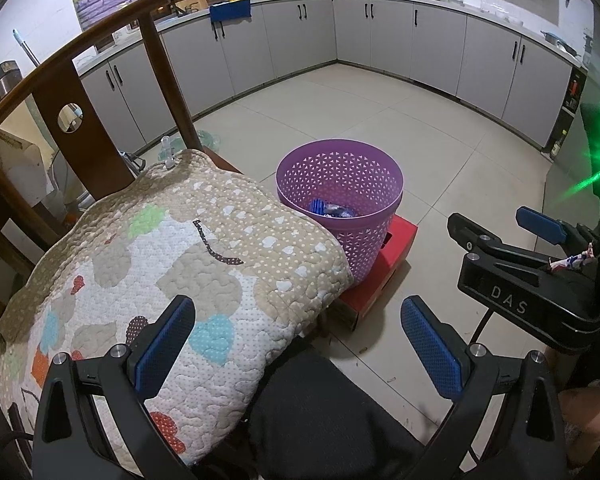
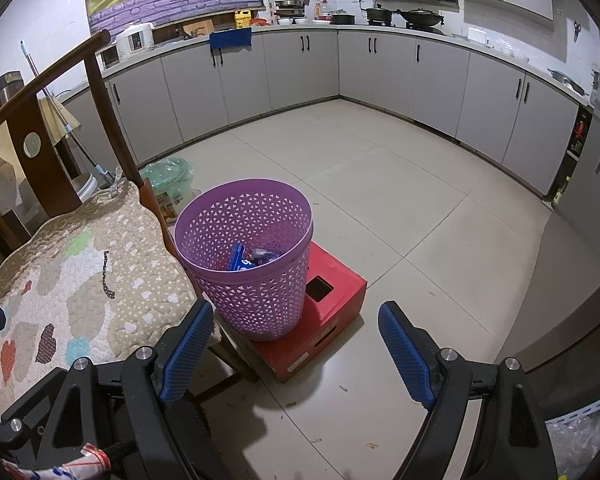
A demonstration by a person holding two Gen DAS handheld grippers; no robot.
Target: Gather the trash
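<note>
Standing upright on the red box (image 2: pixel 332 304), the purple basket (image 2: pixel 256 280) opens upward; both grippers (image 1: pixel 296 344) (image 2: pixel 296 348) gape wide, empty.

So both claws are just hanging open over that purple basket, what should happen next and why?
Probably lower the right gripper toward the small scraps on the floor tiles in front of it. Both it and the left gripper are open and empty, and the purple basket on the red box already holds some wrappers.
</note>
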